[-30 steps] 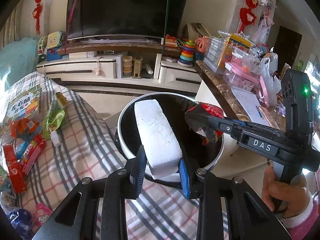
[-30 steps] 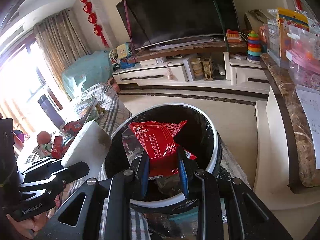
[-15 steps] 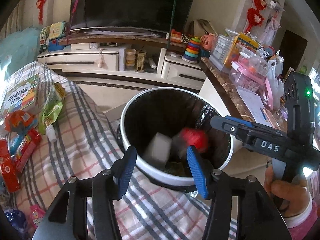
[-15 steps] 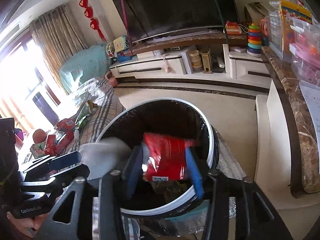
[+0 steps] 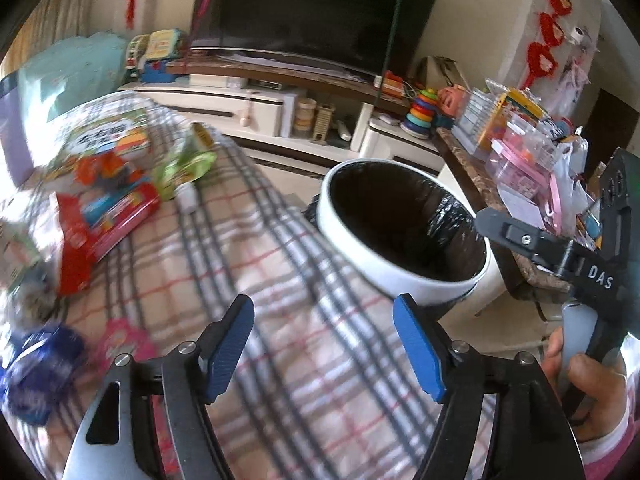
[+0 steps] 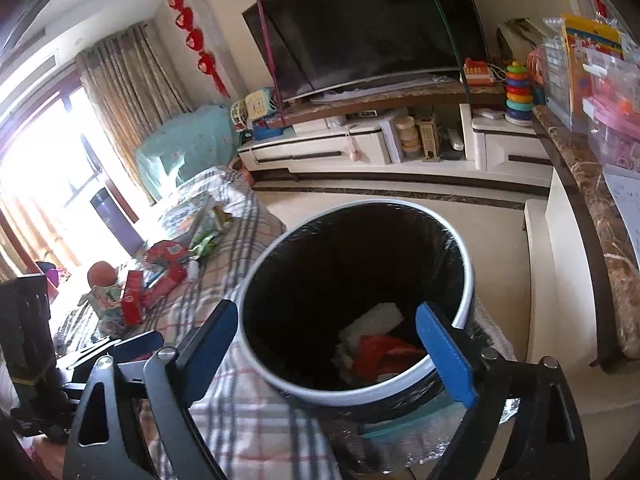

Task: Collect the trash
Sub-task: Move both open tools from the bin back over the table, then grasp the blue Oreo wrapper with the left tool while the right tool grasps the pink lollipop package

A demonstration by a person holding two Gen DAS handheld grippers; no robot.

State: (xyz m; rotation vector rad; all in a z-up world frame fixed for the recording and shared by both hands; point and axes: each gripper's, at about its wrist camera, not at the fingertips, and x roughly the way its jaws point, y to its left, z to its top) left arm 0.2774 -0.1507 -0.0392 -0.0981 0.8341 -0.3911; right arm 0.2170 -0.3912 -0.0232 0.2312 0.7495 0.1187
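Dropped both things since a second ago: white block (image 6: 376, 318) and red wrapper (image 6: 380, 356) now lying at the bottom of the bin (image 6: 400, 390), no longer pinched. Left gripper (image 5: 324, 344) fingers opening wide with nothing between, hanging over the checked blanket (image 5: 256, 280). Right gripper (image 6: 340, 352) fingers opening wide too, empty, spread over the bin's near rim. More trash left on the blanket: red packets (image 5: 104, 224), a green pouch (image 5: 188, 164), a small white bottle (image 5: 187, 201). TV stand (image 6: 360, 152) behind, cluttered tabletop (image 6: 592, 208) to the right.
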